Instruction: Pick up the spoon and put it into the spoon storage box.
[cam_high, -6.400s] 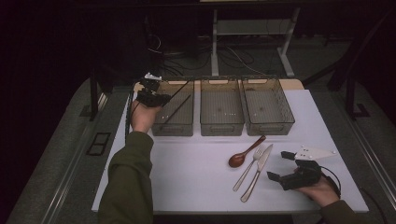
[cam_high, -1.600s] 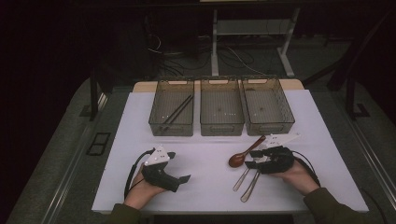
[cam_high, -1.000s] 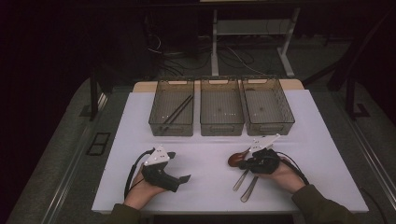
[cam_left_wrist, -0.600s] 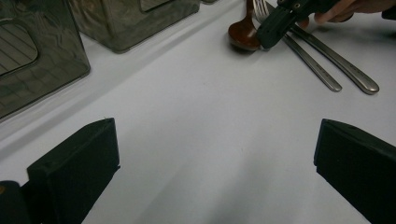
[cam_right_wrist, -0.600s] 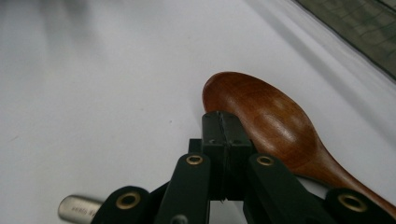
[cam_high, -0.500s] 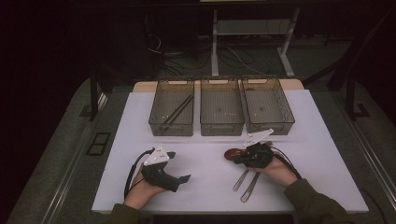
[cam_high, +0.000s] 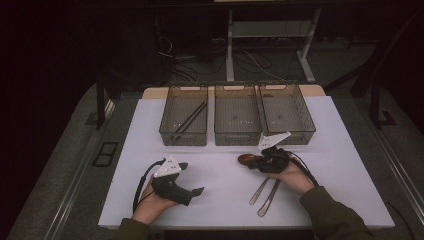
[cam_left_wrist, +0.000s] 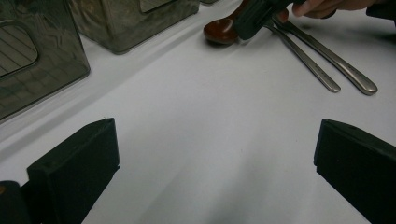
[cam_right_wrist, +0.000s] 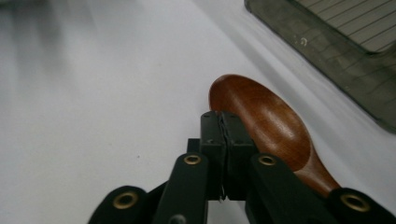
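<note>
Wooden spoon (cam_right_wrist: 268, 122) lies on the white table (cam_high: 220, 200) in front of the middle bin (cam_high: 237, 115), just beside two metal utensils (cam_high: 265, 192). Right gripper (cam_right_wrist: 219, 126): jaws pressed together, empty, alongside the spoon bowl. Left gripper (cam_high: 192, 177): jaws wide apart, empty, resting on the table.
</note>
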